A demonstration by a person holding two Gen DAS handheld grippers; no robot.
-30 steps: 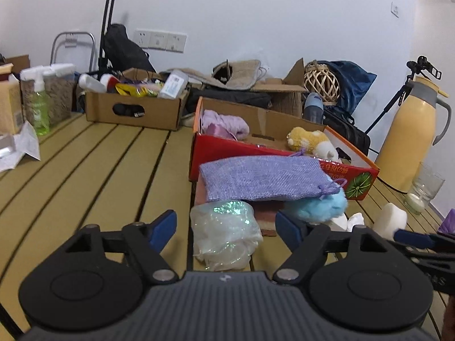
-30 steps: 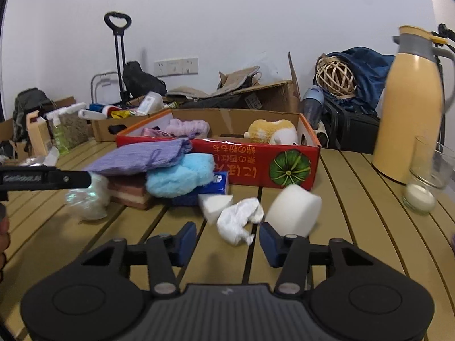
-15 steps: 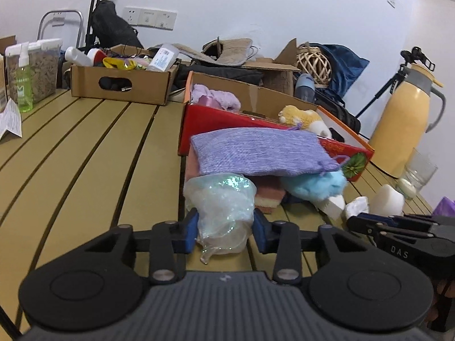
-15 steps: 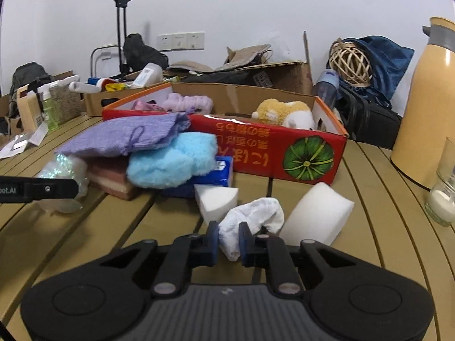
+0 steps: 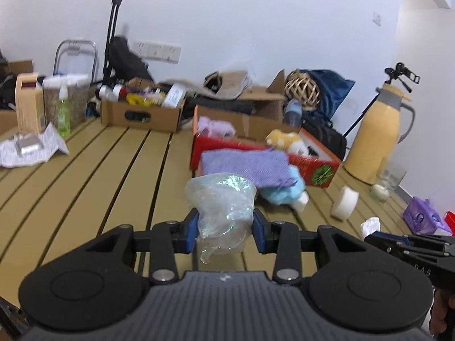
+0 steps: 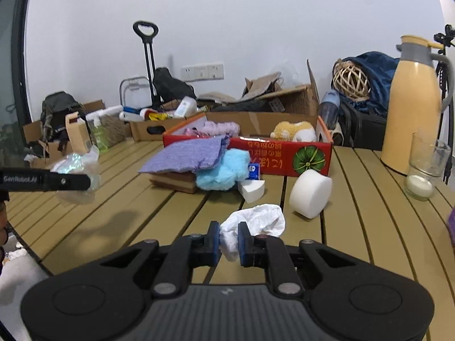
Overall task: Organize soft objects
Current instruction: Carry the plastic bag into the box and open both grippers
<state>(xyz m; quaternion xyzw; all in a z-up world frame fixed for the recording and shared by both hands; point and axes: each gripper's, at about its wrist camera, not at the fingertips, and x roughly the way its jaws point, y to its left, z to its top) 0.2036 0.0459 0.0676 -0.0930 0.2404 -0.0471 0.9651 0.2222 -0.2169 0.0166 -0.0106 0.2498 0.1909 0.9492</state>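
The red box (image 6: 284, 157) sits far across the slatted table (image 6: 369, 213), open on top, with a yellow plush and pink fabric already inside; it looks like the place for soft things. Just in front of it on the left lies a purple cloth (image 6: 184, 156) draped over a blue fluffy ball (image 6: 221, 170). Both look limp and light, best pinched at a thick fold. Right of them a white foam cylinder (image 6: 310, 193) lies on its side, with a small foam wedge (image 6: 251, 190) near it. Both are springy, so a squeeze across the middle should hold.

The left gripper (image 5: 224, 227) is clamped on a clear crinkly bag (image 5: 221, 199), lifted off the table. It is nearly weightless but slick, so it may slide out.

The right gripper (image 6: 229, 240) pinches the near end of a crumpled white cloth (image 6: 256, 221). Its loose far part will probably dangle.
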